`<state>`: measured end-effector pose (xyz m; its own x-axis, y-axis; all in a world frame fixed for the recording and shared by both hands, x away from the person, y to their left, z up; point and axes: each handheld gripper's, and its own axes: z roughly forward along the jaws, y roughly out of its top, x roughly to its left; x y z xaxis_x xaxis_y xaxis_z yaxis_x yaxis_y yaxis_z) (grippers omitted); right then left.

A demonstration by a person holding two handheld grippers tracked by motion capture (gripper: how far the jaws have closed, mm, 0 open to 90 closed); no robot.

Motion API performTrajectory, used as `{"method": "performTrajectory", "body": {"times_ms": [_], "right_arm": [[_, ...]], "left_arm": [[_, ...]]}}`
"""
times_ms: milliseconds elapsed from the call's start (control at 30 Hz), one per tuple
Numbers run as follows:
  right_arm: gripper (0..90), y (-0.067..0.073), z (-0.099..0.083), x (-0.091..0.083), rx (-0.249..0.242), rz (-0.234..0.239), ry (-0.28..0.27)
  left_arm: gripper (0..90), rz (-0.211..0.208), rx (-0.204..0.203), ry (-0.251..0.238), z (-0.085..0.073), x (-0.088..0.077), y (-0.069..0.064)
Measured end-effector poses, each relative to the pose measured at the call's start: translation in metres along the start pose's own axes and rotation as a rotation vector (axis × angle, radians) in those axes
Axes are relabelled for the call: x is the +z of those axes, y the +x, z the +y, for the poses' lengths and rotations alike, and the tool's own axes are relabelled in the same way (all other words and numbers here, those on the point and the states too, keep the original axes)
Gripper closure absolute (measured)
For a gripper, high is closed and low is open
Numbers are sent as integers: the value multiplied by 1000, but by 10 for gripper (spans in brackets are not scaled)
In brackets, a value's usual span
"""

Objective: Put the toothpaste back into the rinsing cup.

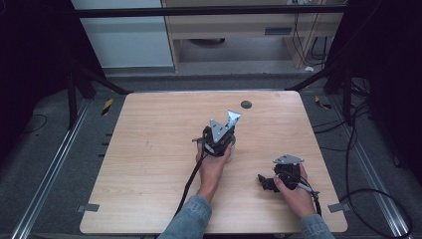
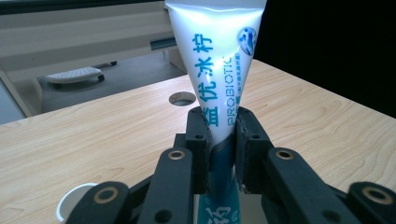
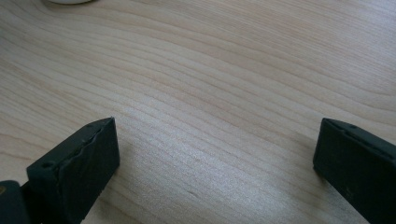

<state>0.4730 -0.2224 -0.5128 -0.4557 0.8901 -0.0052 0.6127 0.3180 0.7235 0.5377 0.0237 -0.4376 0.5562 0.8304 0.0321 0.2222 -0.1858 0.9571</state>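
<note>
Right now I'm clamping the left gripper (image 2: pixel 219 135) on the white toothpaste tube (image 2: pixel 215 65), holding it upright, while my right gripper (image 3: pixel 215 154) is resting apart over the wooden surface (image 3: pixel 224 84).

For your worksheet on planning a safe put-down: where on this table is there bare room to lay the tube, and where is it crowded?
The table's whole left half is bare wood, bordered by its left edge and the left tool clamping the tube. The far strip near the round hole is also free. It is crowded front right, around the white cup, both hands and the open right tool.
</note>
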Motion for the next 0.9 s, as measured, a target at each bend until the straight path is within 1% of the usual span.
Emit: {"method": "performTrajectory", "body": {"times_ms": [133, 433, 567, 733, 900], "right_arm": [[7, 0, 0, 0, 0, 0, 0], [6, 0, 0, 0, -1, 0, 0], [6, 0, 0, 0, -1, 0, 0], [6, 0, 0, 0, 0, 0, 0], [7, 0, 0, 0, -1, 0, 0]], "left_arm": [[767, -3, 0, 15, 2, 0, 0], [758, -8, 3, 31, 4, 2, 1], [737, -8, 1, 43, 4, 3, 0], [732, -4, 6, 47, 4, 3, -1], [700, 3, 11, 44, 5, 2, -1]]}}
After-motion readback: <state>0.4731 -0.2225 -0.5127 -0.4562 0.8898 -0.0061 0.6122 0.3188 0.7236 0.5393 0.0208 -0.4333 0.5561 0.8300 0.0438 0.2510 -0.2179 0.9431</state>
